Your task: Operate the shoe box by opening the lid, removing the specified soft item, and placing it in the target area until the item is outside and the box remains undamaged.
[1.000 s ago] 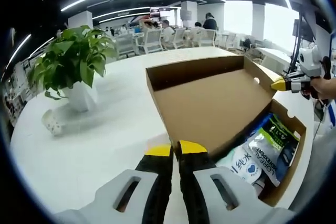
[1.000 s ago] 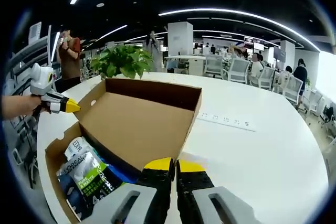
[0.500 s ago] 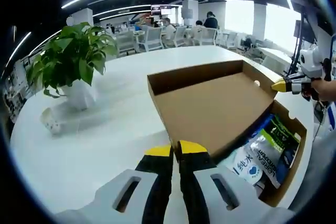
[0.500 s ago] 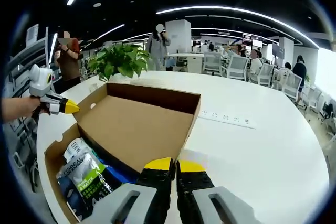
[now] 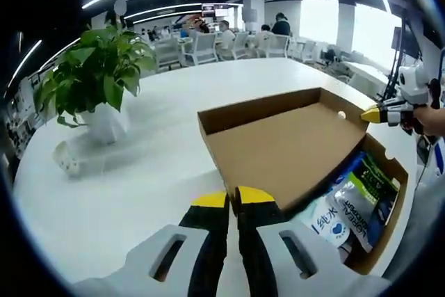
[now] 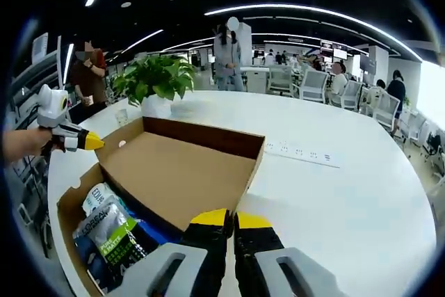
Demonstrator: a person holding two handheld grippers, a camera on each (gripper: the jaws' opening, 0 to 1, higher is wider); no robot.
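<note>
White worktop (image 5: 139, 193) carries the shoe box (image 5: 379, 241), long axis running away from both cameras, its lid (image 5: 285, 147) swung back and tilted off the base. Packets (image 5: 351, 206) lie inside. A potted plant (image 5: 97, 85) stands apart. Left gripper (image 5: 233, 199) and right gripper (image 6: 231, 220) fingers pressed together, holding nothing

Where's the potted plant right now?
The potted plant stands on the white table, upper left in the left gripper view, beyond the open shoe box. In the right gripper view it sits behind the box's raised lid.
</note>
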